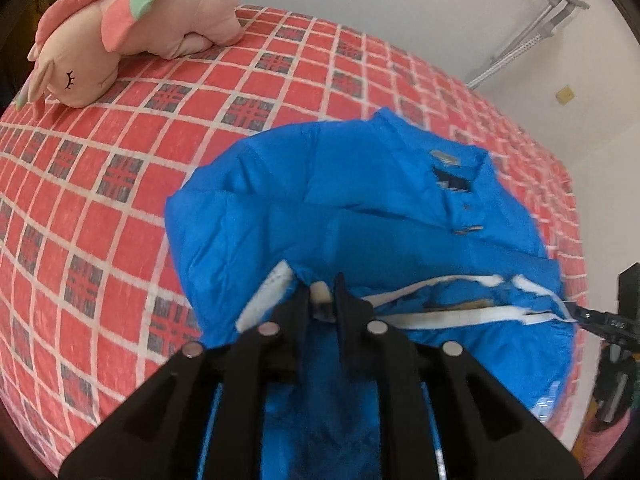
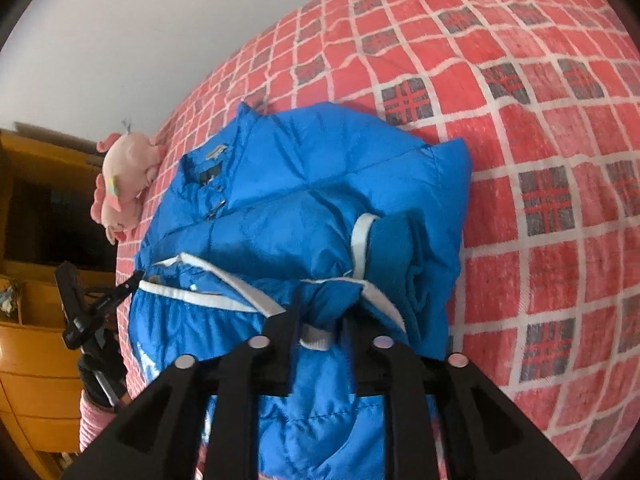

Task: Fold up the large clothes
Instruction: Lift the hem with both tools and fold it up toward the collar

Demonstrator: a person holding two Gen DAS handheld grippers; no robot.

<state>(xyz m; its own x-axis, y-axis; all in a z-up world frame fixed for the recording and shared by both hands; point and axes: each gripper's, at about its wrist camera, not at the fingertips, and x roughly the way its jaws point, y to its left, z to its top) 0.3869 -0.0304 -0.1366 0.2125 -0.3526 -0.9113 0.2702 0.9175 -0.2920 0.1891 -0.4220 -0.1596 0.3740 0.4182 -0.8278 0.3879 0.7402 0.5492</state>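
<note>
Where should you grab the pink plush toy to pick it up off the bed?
Probably the pink plush toy is best gripped across its back, coming down from above: it lies flat on the checked bedspread with nothing on top, and its soft body should squash between the fingers.

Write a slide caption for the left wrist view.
Left gripper clamps the white-trimmed hem of a blue puffer jacket over a red checked bedspread.
</note>
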